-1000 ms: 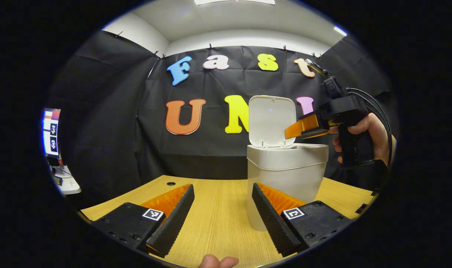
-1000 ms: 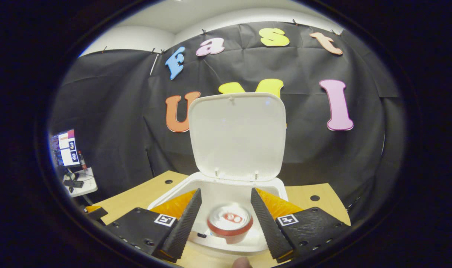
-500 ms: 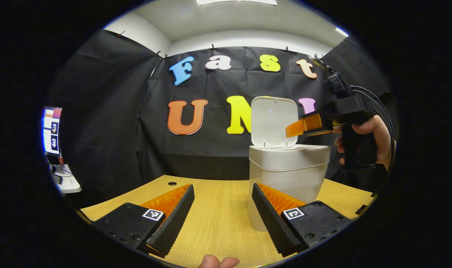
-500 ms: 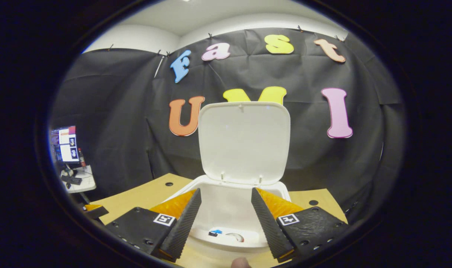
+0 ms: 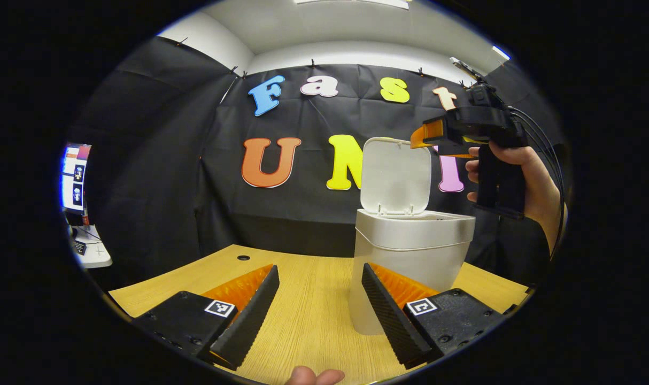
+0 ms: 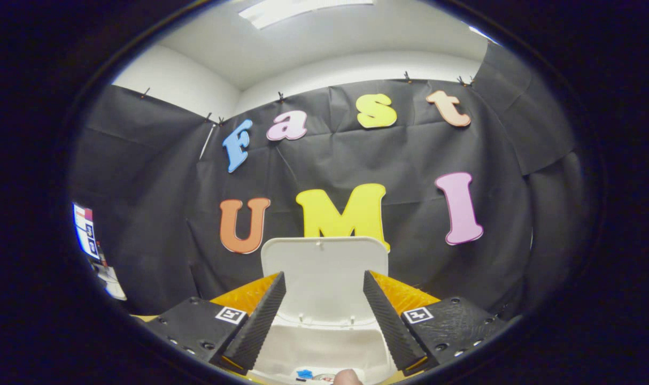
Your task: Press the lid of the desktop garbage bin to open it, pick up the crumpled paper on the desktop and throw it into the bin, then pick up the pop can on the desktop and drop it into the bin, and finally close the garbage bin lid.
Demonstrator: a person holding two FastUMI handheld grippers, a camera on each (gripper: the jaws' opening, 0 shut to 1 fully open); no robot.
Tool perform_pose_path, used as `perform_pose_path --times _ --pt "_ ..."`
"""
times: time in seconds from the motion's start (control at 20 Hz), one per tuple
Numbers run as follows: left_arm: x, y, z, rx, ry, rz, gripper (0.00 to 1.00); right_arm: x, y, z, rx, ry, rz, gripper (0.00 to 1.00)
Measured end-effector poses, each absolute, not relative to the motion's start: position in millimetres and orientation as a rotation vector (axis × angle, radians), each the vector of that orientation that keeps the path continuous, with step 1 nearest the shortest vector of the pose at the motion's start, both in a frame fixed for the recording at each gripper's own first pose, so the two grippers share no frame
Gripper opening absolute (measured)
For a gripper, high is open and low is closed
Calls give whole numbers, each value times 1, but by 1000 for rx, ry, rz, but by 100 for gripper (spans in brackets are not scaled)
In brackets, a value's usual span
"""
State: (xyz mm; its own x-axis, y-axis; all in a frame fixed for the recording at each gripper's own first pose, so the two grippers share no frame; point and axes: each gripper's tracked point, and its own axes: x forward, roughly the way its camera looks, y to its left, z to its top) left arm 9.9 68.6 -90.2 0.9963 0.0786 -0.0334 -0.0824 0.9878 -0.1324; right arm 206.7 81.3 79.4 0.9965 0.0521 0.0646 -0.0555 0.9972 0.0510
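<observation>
Since the earlier frames the right gripper (image 5: 418, 136) has risen from the bin's mouth to beside the top edge of the upright lid (image 5: 395, 174); its jaws are spread and empty in the right gripper view (image 6: 324, 315). Left gripper (image 5: 319, 310) rests low over the desktop (image 5: 308, 315), jaws apart, holding nothing, with the white garbage bin (image 5: 410, 251) just beyond its right finger. Open wood lies left of the bin. No brand is legible; square coded markers (image 5: 219, 308) sit on the fingers. Part of the pop can (image 6: 324, 377) shows inside the bin.
</observation>
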Motion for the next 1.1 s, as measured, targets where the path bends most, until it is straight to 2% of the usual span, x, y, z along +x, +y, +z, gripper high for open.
perform_pose_path --times 0.35,0.65,1.1 --pt "14 60 -74 -147 6 72 100 249 87 110 34 -121 47 90" --pt "14 48 -61 -135 -10 51 100 279 85 151 68 -243 -13 90" --pt "14 58 -62 -130 -3 52 100 310 91 116 42 -130 11 90"
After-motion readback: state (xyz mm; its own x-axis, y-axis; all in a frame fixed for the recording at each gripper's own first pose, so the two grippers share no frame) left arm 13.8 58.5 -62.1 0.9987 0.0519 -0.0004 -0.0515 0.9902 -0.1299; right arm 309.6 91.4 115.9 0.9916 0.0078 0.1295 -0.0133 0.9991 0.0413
